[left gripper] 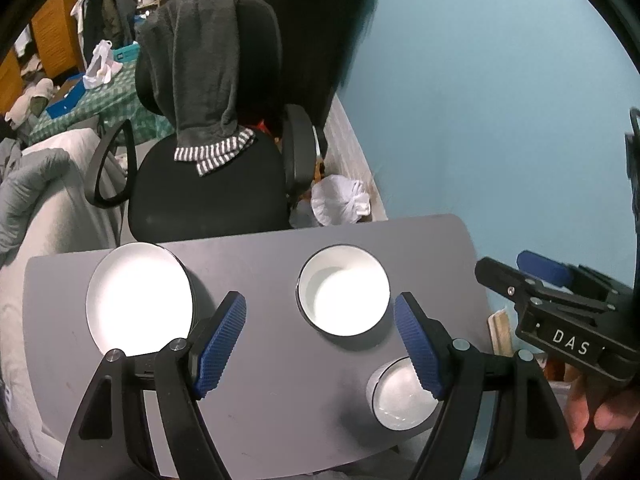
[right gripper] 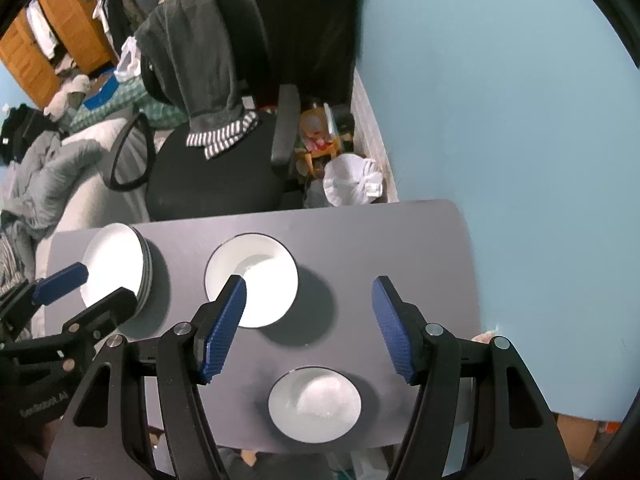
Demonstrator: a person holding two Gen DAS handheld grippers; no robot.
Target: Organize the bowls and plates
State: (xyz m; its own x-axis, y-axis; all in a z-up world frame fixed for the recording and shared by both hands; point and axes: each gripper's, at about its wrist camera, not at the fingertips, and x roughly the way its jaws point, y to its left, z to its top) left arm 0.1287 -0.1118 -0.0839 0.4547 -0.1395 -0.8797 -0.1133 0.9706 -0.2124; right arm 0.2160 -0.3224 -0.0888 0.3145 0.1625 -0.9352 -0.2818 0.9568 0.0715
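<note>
Both hand-held grippers released, hovering above bench [right gripper: 400, 240]. I judge next: right hand-held gripper [right gripper: 310, 330] straddles near bowl [right gripper: 314, 404] rim, clamps firmly, lifts straight, nests into far bowl [right gripper: 256, 280]. Left hand-held gripper [left gripper: 320, 346] keeps clear of plate stack [left gripper: 138, 298].

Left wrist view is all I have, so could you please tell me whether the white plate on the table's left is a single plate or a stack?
Observer: It is a stack of plates; the right wrist view shows several rims layered along its side.
Operator: Thank you. Is the right gripper holding anything?
Observer: No, it is open and empty, above the table.
Operator: And the small bowl that is half hidden in my view?
Observer: It sits alone near the table's front edge, touching nothing.
</note>
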